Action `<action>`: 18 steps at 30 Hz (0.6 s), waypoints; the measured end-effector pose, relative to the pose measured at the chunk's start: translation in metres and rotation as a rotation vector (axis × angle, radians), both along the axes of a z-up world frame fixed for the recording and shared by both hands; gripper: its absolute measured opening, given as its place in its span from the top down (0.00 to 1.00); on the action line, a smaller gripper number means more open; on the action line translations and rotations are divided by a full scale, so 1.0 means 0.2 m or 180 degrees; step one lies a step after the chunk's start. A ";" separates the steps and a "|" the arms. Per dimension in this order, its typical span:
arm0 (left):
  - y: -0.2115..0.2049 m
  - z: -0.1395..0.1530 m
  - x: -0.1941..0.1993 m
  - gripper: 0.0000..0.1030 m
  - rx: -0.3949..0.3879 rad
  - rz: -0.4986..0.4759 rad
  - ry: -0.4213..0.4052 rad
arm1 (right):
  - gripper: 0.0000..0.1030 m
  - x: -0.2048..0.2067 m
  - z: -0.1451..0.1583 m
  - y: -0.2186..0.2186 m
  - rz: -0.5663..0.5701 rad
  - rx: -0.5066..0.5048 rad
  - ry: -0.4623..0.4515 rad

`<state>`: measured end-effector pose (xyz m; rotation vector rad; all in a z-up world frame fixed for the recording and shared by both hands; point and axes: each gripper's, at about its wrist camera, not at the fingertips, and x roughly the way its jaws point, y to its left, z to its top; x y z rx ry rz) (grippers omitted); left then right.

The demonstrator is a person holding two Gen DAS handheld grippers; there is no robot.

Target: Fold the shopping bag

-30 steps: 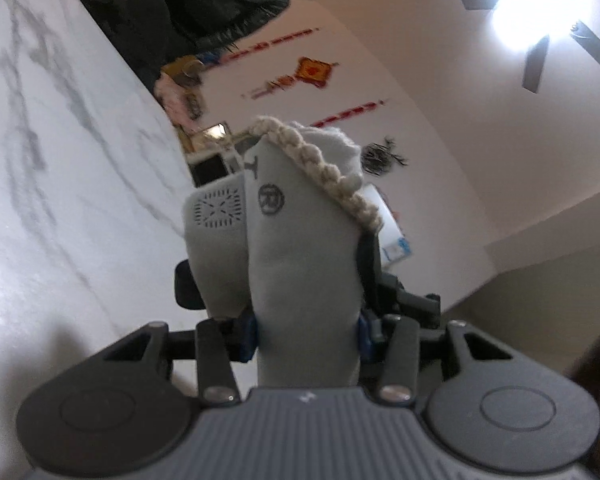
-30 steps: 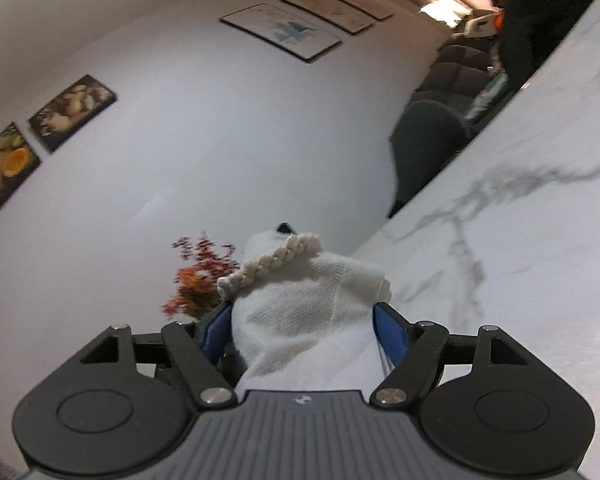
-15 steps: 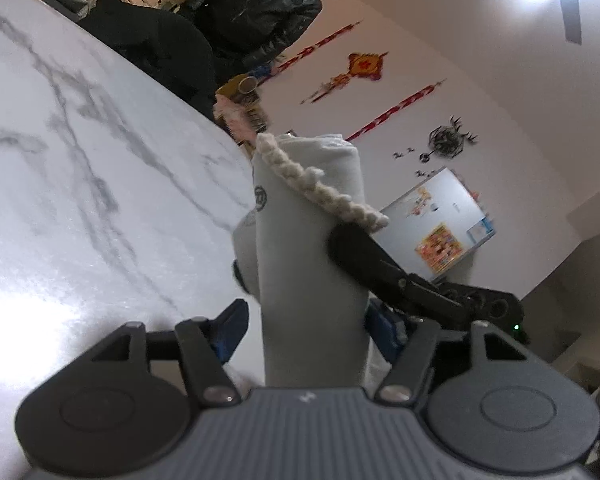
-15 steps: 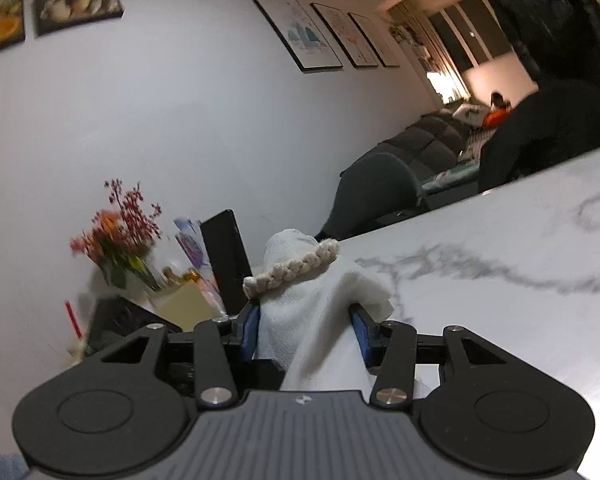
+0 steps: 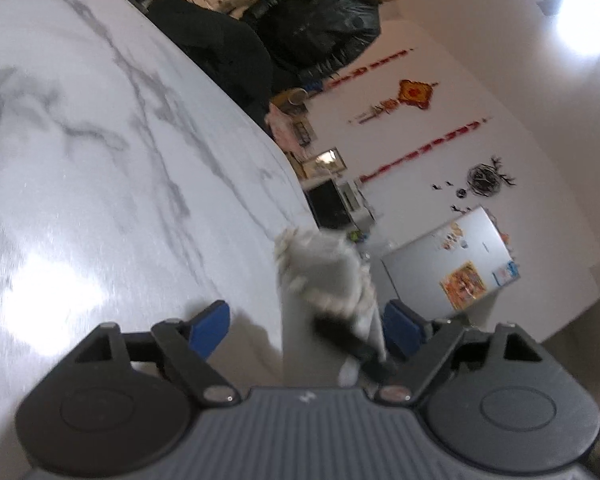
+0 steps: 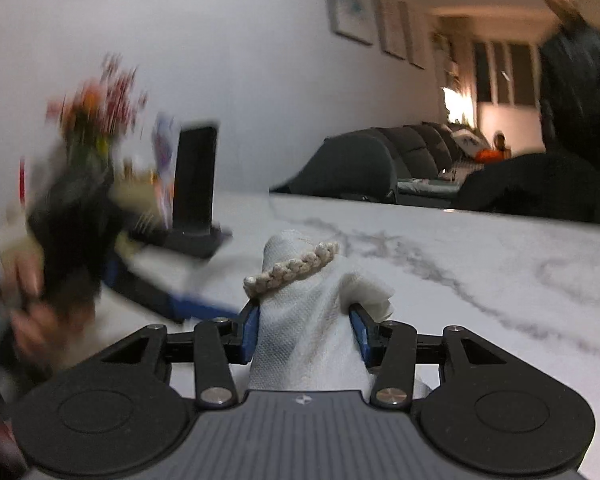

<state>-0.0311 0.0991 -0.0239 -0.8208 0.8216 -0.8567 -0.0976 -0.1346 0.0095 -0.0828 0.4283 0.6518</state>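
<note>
- Marble table (image 5: 100,184) lies under both tools, with a bystander beyond its far edge.
- Left gripper (image 5: 306,326): clamped on the shopping bag (image 5: 324,280) a second ago, its jaws now stand wide — cloth loose between them, released.
- Right gripper (image 6: 304,328): pads pressed on the bag's bunched corner and braided handle (image 6: 292,270), just above the table.
- Judgement: this fold is handed to the right tool alone.
- Only the right view shows the left tool, blurred.

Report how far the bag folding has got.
Done: the white shopping bag is already bunched into a compact bundle, its braided cord across the top. In hand: the right tool is shut on the bundle above the marble table; the left tool stands open around it, pads apart from the cloth. Left: laying the bundle flat on the table and freeing the right tool.
</note>
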 end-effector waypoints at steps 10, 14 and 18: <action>-0.08 -0.06 0.05 0.50 0.0188 0.0317 0.0186 | 0.53 -0.02 -0.07 0.14 0.0210 -0.0466 -0.0077; -0.09 -0.12 0.04 0.55 0.0164 0.0462 0.0328 | 0.46 -0.02 -0.07 0.15 0.0141 -0.0676 -0.0113; -0.11 -0.11 0.04 0.56 0.0218 0.0543 0.0396 | 0.39 -0.12 -0.05 0.18 0.0038 -0.1033 -0.0464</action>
